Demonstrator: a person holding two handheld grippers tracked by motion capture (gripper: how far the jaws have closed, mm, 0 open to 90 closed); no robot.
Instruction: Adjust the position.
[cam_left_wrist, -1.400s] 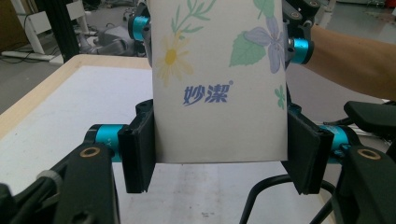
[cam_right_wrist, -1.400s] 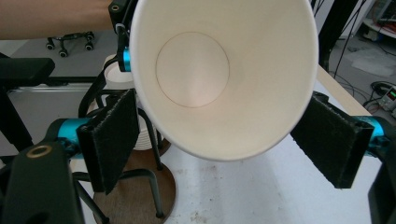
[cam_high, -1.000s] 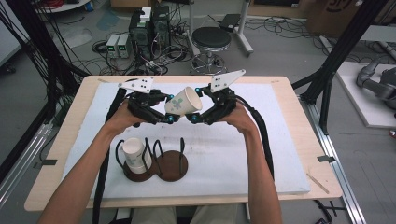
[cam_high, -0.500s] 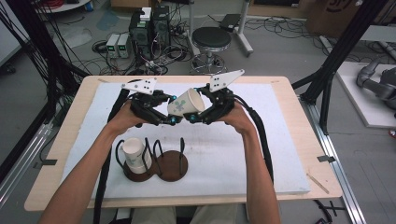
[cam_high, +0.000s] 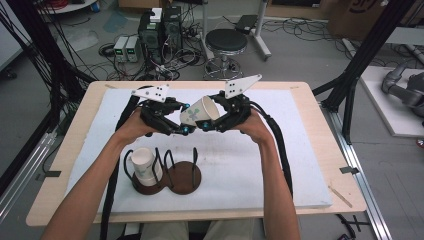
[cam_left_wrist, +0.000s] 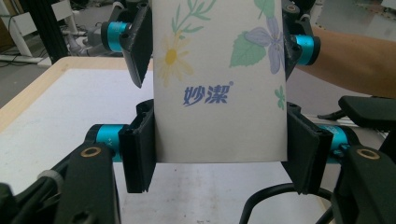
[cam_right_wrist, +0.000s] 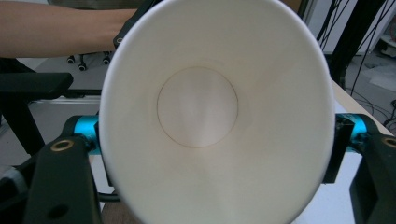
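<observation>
The cup hangs in the air above the middle of the tabletop, tilted, its mouth turned up and toward the right gripper. Both grippers hold it. The left gripper closes its fingers on the base end, pads flat against the printed wall. The right gripper pinches the wider rim end, fingers pressed to either side. Both hands are raised, forearms reaching in from the near edge, wrists turned inward so the grippers face each other. Nearer the person, a second cup stands in a dark wire holder.
</observation>
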